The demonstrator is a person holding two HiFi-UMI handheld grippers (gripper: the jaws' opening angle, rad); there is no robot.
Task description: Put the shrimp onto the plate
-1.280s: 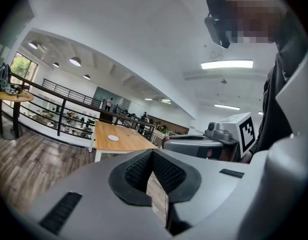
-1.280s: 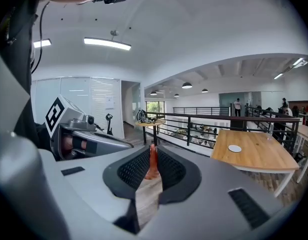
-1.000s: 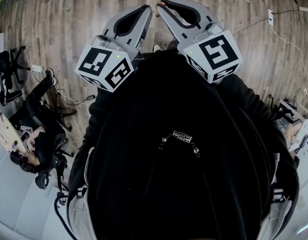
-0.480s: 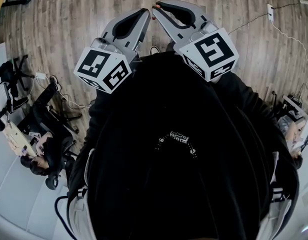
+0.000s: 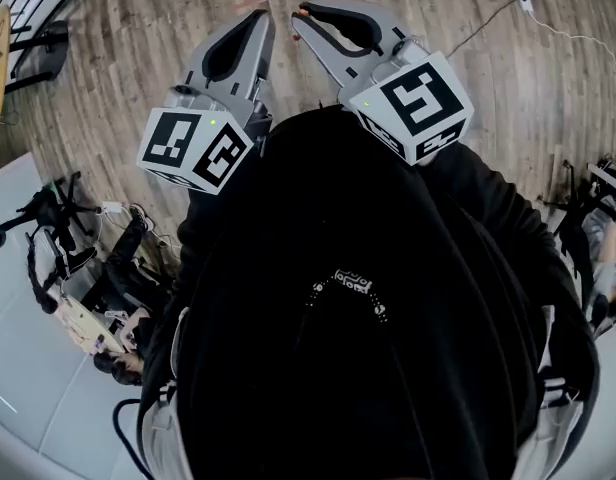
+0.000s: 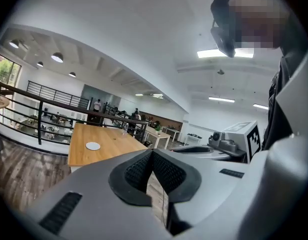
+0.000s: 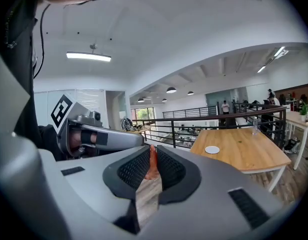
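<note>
Between the ribbed black pads of the right gripper sits a pinkish-orange shrimp, pinched by jaws closed onto it. The left gripper has its jaws pressed together with nothing between them. Both grippers are smooth grey shells with curved arms, and each carries a marker cube printed with black-and-white squares; no lettering can be read. In the head view they are held side by side, near each other, before the person's black top and above a wood-plank floor. Well apart from the shrimp, a small round white plate lies on a rectangular pale wooden table. The table stands beside a black metal railing, with open floor along its near edge.
</note>
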